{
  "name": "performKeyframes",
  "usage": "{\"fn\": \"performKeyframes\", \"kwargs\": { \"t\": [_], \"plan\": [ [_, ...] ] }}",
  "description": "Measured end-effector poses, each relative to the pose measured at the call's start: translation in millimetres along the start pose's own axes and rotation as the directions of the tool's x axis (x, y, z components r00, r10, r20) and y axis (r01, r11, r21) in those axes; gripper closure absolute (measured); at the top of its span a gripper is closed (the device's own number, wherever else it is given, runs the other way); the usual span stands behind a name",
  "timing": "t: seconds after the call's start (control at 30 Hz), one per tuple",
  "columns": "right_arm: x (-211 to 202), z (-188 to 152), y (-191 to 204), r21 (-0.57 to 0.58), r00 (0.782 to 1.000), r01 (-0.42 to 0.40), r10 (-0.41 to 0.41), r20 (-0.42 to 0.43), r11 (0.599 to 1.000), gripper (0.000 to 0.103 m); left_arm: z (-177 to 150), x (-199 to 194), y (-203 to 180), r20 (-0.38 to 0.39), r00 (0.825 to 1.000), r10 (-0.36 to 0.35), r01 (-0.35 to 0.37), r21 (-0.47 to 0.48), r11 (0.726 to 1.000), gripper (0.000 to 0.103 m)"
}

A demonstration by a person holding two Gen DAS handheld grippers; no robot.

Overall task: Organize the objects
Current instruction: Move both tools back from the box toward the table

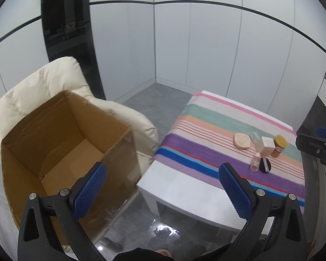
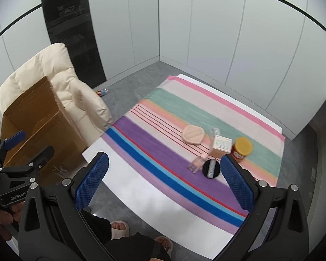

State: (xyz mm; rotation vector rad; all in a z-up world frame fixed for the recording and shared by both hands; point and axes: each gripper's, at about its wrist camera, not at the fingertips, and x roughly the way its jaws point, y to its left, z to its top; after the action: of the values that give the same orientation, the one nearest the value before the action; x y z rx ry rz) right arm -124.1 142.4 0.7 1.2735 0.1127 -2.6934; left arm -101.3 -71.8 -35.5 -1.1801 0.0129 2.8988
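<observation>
A: While both tools hang in the air with nothing in them, which step would you say is in hand?

B: The very start, I judge. The left gripper has its blue pads spread wide and empty, above the gap between the cardboard box and the white table. The right gripper is just as wide and empty, over the table's near edge.

A: And the things to be tidied?

B: In the right wrist view they cluster at about two o'clock on the striped cloth: a beige puff, a small carton, an orange-lidded jar, a clear little bottle lying down, and a black round compact nearest the right-hand pad. The box sits at nine o'clock on the cream armchair, open and seemingly bare inside.

A: So the next move?

B: Probably the right gripper reaches forward for the compact or bottle. Both lie low, so the pads must come down close to the cloth without dragging it.
</observation>
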Motion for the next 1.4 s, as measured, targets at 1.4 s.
{"fn": "performKeyframes", "kwargs": {
  "t": [1.4],
  "plan": [
    [-27.6,-81.9,-149.4,0.206,0.981,0.191,-0.180,-0.073,0.960,0.000,6.5,23.1,-176.9,-0.129,0.981,-0.148,0.177,0.258,0.950,0.001]
  ]
}}
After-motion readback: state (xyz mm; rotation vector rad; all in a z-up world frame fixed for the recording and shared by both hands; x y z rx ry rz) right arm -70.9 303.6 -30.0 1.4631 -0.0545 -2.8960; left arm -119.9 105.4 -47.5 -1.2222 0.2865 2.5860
